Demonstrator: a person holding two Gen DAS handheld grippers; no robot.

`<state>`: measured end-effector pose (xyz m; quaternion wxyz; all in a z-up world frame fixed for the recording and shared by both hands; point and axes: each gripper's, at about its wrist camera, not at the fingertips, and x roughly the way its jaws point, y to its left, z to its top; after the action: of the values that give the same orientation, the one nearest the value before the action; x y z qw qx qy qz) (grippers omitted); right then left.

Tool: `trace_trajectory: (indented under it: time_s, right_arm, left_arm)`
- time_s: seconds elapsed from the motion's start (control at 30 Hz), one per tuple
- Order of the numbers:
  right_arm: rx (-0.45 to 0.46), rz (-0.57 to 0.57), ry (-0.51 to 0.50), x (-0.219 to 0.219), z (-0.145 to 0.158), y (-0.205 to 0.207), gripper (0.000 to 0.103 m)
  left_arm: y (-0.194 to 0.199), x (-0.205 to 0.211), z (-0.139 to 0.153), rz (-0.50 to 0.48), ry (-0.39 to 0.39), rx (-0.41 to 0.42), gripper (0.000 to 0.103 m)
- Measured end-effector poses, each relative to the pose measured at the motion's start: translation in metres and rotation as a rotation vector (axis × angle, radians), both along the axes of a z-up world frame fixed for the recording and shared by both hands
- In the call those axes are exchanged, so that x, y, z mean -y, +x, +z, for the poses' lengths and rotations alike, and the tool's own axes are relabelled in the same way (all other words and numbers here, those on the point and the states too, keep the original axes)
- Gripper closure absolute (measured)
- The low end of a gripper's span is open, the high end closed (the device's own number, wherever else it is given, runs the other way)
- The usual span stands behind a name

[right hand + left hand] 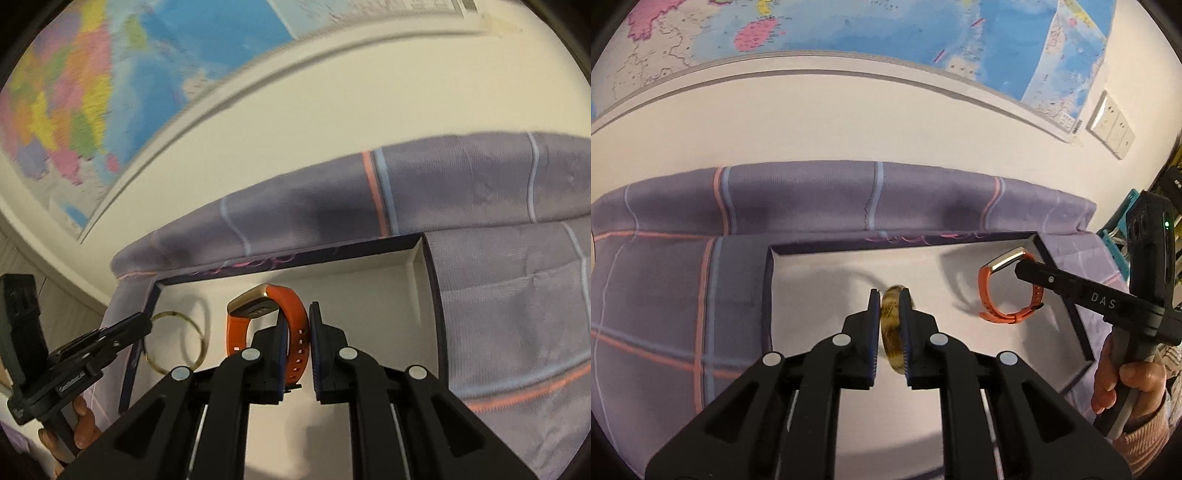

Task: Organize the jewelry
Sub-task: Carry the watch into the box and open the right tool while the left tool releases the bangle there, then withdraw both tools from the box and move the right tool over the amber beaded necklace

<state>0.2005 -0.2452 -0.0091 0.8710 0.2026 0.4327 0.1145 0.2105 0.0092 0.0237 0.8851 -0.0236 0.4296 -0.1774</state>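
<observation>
My left gripper [889, 295] is shut on a tortoiseshell brown bangle [892, 328], edge-on between the pads, held over the left part of a shallow white box [827, 280] with a dark rim. The bangle shows as a thin ring in the right wrist view [175, 341], with the left gripper [146, 325] at its left edge. My right gripper [297, 308] is shut on the strap of an orange watch [291, 332] with a gold case, over the box's [369, 291] right part. The left wrist view shows the watch [1004, 291] hanging from the right gripper [1021, 267].
The box lies on a purple plaid cloth [683, 295] against a cream wall [849, 125] with a map [868, 26] above. Wall sockets [1112, 127] and shelving [1171, 184] are at the far right. A hand [1130, 384] holds the right gripper's handle.
</observation>
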Motion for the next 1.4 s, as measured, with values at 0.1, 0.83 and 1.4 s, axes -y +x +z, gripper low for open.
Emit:
trace_trajectory:
  time_s: [0.1,0.83,1.4]
  right_arm:
    - [-0.028,-0.031,0.004,0.003,-0.008,0.012,0.093]
    - [-0.070,-0.107,0.040,0.009,-0.013,0.016,0.073]
    - [0.058,0.104,-0.052,-0.003,0.023,-0.049,0.068]
  left_arm:
    - [0.011,0.002,-0.007,0.003,0.020,-0.021,0.095]
    - [-0.020,0.020,-0.027,-0.202,0.156,0.011,0.054]
    - [0.012,0.031,-0.038,-0.109,0.199,-0.016,0.063]
